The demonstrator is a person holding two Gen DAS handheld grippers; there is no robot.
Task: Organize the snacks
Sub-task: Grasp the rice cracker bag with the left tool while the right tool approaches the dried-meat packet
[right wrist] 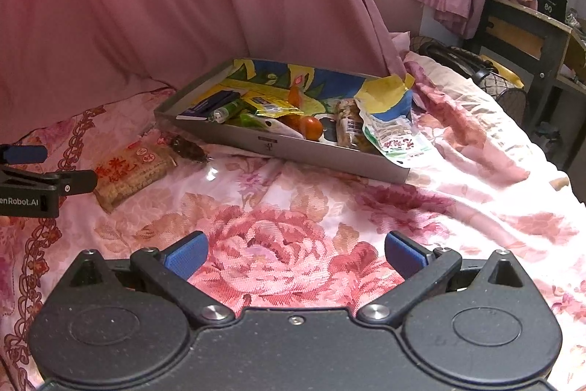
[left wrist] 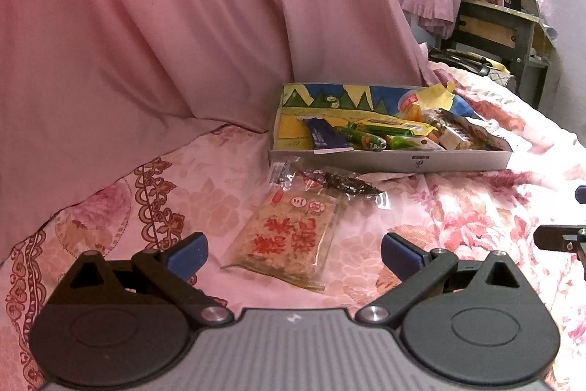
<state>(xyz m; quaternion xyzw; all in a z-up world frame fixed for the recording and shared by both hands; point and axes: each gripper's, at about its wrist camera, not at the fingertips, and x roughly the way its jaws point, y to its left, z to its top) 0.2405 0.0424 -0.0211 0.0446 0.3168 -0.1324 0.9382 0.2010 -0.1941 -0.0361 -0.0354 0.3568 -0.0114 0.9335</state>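
Left wrist view: the left gripper (left wrist: 293,257) has its jaws wide open and holds nothing. The rice cracker pack (left wrist: 287,244) lies on the flowered bedspread (left wrist: 457,218) in the middle of the frame, right between the jaws. A dark snack bag (left wrist: 340,184) sits just behind it. The box (left wrist: 388,161) above already holds many snacks, so two seem left.

Right wrist view: the right gripper (right wrist: 295,257) is open and empty too, over bare bedspread. The cracker pack lies far off at middle left.
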